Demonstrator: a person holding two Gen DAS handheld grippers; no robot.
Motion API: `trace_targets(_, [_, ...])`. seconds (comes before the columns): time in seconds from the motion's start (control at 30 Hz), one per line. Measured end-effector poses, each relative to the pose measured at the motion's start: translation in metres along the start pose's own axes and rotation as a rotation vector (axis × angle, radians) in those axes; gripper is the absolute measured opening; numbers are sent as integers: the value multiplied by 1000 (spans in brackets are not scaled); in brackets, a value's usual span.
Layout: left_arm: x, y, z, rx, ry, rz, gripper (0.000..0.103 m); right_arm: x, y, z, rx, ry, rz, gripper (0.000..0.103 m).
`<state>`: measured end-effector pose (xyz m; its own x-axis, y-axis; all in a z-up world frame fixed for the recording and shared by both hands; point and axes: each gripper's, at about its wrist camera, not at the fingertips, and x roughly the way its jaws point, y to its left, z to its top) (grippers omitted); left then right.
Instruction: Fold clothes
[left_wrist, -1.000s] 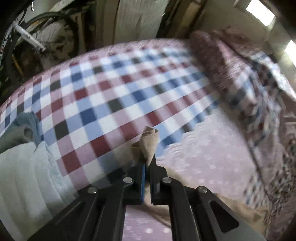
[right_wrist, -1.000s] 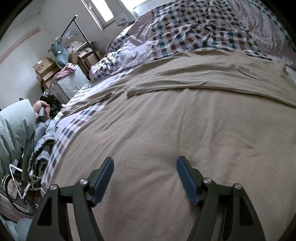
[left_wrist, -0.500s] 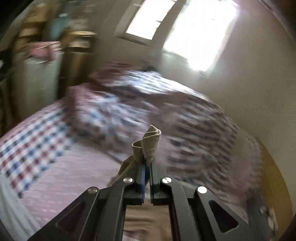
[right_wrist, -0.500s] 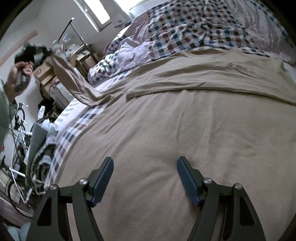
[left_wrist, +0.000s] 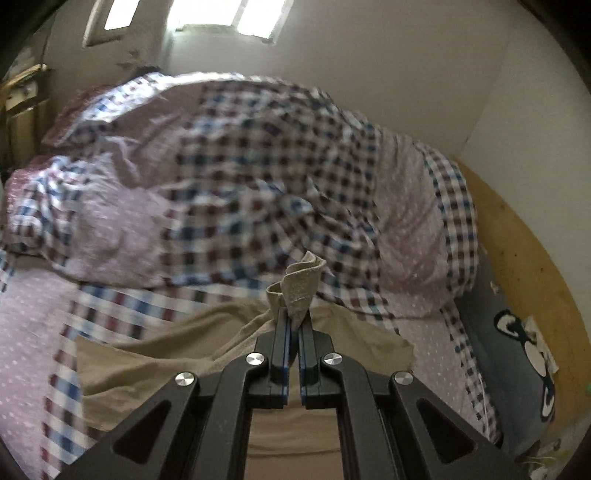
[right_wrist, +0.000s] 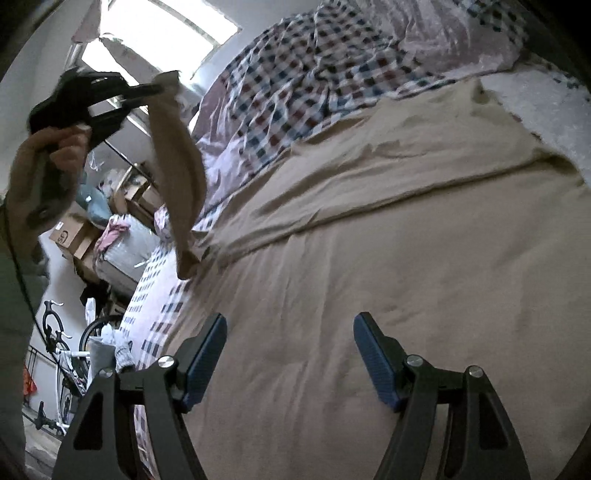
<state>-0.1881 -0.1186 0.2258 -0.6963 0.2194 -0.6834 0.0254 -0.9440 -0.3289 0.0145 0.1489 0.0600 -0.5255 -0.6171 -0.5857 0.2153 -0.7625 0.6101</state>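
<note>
A large tan garment (right_wrist: 369, 266) lies spread over the bed, one edge folded along its far side. My left gripper (left_wrist: 293, 325) is shut on the cuff of its tan sleeve (left_wrist: 301, 284), which sticks out past the fingertips. In the right wrist view that left gripper (right_wrist: 157, 88) is raised high at the left in a hand (right_wrist: 44, 173), and the sleeve (right_wrist: 181, 184) hangs from it down to the bed. My right gripper (right_wrist: 290, 332) hovers low over the garment's near part, open, nothing between its fingers.
A crumpled checked and pink dotted duvet (left_wrist: 258, 177) is heaped at the head of the bed against the wall. A wooden board (left_wrist: 532, 280) runs along the bed's right side. Cardboard boxes (right_wrist: 74, 236), a basket and a bicycle (right_wrist: 70, 362) crowd the floor at the left.
My left gripper swung up and across from the checked sheet at the bed's side, lifting the sleeve high. The right gripper rolled and shifted a little over the garment, staying open.
</note>
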Motion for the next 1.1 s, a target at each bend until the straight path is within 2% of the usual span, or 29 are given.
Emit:
trace_targets(0.17, [35,-41,-8,27,47,-12,2,-17,-14,7,51,-20,9,75])
trace_targets(0.4, [82,-97,-35,85,127,-16,2,-36,-38,12,139,-40,27,75])
trace_targets(0.67, [144,-134,-67,99,221,35,2,-53,-55,14,178,-62,16,75])
trace_targets(0.73, [156,-144,-77,111,258,35,3,-58,-61,15,194,-73,13,75])
trace_targets(0.77, [162,-151,-84,126,294,12,4,-60,-63,15,201,-77,8,75])
trace_targets(0.83, [169,-164,-94,156,353,-38,15,-62,-67,15,211,-80,-5,75])
trace_targets(0.9, [170,-176,-102,188,402,-93,48,-64,-71,16,225,-82,-13,75])
trace_targets(1.0, [148,-187,-100,214,395,-181,68,-67,-75,16,240,-82,-16,75])
trace_targets(1.1, [111,-183,-85,226,340,-209,71,-69,-75,17,233,-84,-19,75])
